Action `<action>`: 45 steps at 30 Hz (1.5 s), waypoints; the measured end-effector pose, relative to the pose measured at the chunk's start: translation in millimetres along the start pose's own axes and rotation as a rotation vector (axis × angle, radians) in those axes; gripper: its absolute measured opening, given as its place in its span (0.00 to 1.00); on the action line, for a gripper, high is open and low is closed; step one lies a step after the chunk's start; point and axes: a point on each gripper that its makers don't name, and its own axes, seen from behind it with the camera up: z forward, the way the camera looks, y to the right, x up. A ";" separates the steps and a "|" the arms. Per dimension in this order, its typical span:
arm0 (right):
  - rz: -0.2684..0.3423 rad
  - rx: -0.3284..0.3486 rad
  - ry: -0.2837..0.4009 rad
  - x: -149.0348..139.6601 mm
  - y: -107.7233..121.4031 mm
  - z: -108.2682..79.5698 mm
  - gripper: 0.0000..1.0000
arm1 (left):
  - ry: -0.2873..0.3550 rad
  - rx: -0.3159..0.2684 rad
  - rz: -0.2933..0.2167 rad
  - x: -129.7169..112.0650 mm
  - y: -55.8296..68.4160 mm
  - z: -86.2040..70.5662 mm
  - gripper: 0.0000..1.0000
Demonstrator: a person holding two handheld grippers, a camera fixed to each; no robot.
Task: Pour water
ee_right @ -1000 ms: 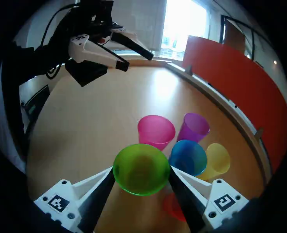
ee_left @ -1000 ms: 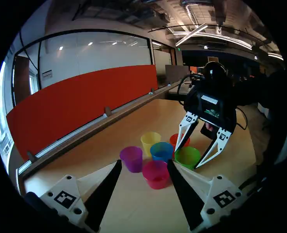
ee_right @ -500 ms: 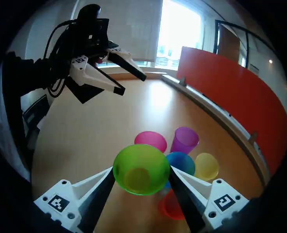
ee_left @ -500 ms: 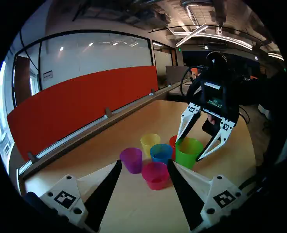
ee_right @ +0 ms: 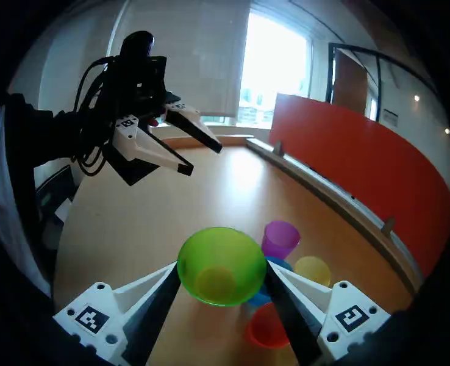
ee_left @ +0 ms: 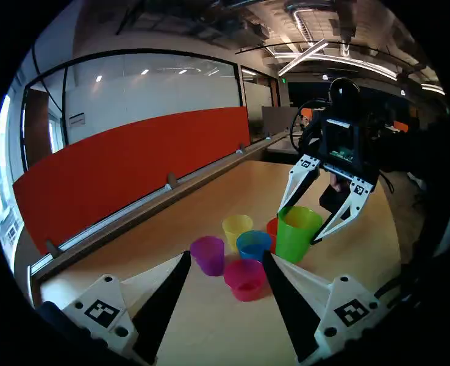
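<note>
Right tongs [ee_right: 222, 269] around green cup [ee_right: 220, 277]

wooden desk [ee_left: 237, 195] | orange partition [ee_left: 133, 158] | bright window [ee_right: 274, 73] | ceiling lights [ee_left: 301, 56]

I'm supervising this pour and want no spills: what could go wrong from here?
The right gripper clamps the green cup only by its smooth sides; tipping it may let it slip. The blue cup, red cup and pink cup stand crowded together, so water might miss its target or a cup be knocked.
</note>
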 end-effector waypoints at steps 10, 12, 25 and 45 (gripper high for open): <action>0.000 -0.018 0.059 14.4 4.4 -7.7 0.95 | 0.008 0.004 0.003 5.5 -0.1 0.2 0.86; 0.002 -0.021 0.072 17.0 5.3 -8.5 0.95 | 0.009 0.004 0.002 6.2 -0.3 0.4 0.86; 0.027 -0.043 0.189 39.2 4.9 -14.1 0.95 | 0.017 0.005 -0.005 8.3 -1.7 2.1 0.86; 0.048 -0.071 0.353 70.5 7.0 -26.6 0.95 | 0.026 -0.007 -0.011 10.2 0.4 6.3 0.86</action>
